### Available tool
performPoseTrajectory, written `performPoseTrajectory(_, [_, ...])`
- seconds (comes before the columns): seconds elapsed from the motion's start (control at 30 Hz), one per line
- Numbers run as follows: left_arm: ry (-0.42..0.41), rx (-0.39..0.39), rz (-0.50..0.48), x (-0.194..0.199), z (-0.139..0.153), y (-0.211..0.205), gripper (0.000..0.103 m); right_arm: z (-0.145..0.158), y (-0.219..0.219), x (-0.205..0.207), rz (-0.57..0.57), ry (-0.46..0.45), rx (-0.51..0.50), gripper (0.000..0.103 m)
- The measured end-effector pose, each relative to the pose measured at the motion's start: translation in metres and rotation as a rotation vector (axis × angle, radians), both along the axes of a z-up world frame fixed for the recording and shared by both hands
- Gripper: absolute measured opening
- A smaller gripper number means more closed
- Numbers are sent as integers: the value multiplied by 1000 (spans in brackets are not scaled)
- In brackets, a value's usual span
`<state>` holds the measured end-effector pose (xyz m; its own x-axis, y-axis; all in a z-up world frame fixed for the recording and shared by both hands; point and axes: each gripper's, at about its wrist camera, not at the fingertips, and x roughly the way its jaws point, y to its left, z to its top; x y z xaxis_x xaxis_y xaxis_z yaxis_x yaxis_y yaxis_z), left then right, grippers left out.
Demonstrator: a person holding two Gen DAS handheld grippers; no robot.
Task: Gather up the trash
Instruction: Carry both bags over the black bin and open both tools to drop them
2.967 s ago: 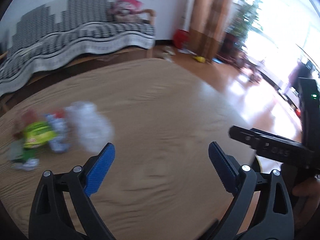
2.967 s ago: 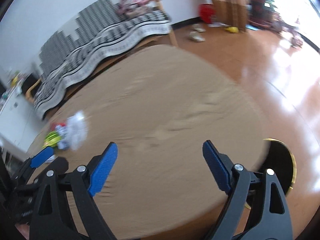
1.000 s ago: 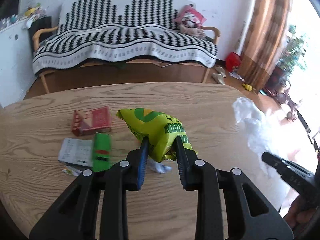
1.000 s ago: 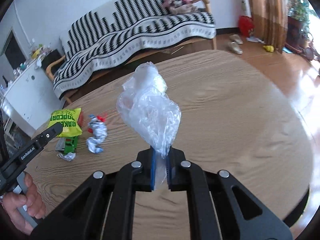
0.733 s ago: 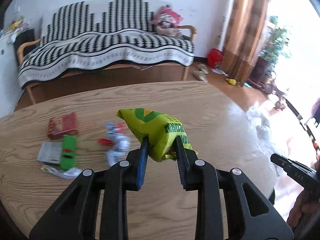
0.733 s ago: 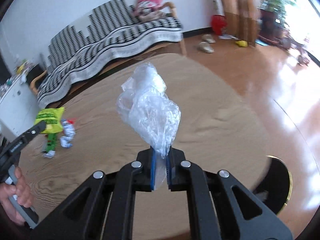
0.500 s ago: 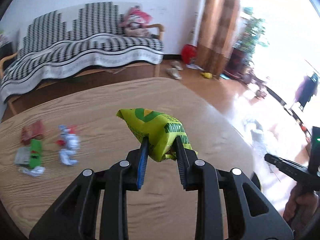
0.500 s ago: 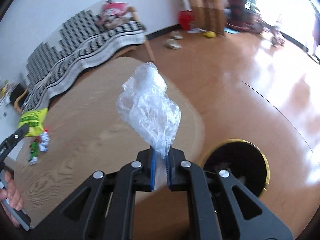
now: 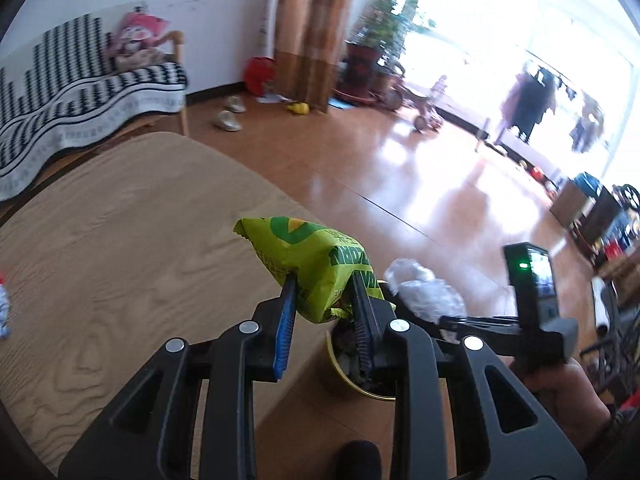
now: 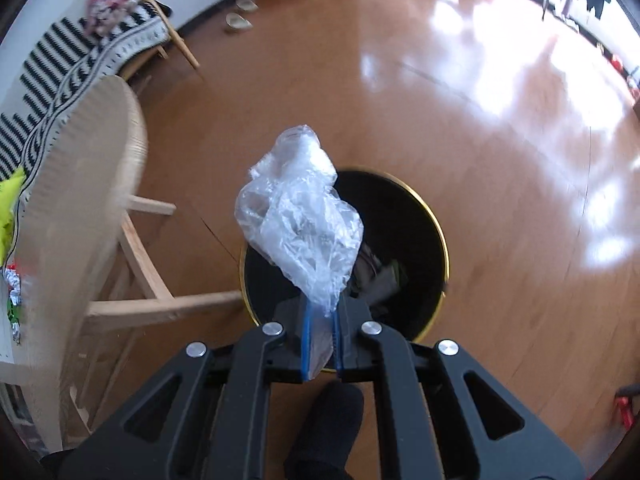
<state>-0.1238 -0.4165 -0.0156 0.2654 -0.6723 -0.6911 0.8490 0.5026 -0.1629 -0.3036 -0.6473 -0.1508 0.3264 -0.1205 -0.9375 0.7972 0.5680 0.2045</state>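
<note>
Right gripper (image 10: 320,334) with clear plastic bag (image 10: 300,216) above black bin (image 10: 420,216).

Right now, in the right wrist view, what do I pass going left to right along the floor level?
Wooden table with its legs, then the clear plastic bag held in the right claw, then the black bin with the gold rim, then bare glossy floor.

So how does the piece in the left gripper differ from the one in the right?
The left gripper pinches a yellow-green printed snack bag; the right gripper pinches a clear crumpled plastic bag. The snack bag is opaque and puffy, the plastic bag see-through. Both are clamped near the trash bin.
</note>
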Motion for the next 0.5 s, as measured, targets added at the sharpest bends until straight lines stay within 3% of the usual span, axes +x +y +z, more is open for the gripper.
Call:
performPoseTrajectory(0.23, [17, 33, -63, -10, -18, -29, 26, -29, -12, -5, -15, 50, 85, 9])
performPoseTrajectory(0.47, [41, 47, -96, -7, -28, -50, 26, -34, -16, -9, -21, 43, 110, 9])
performPoseTrajectory(0.5, [44, 49, -101, -8, -30, -53, 26, -35, -18, -10, -24, 46, 112, 14])
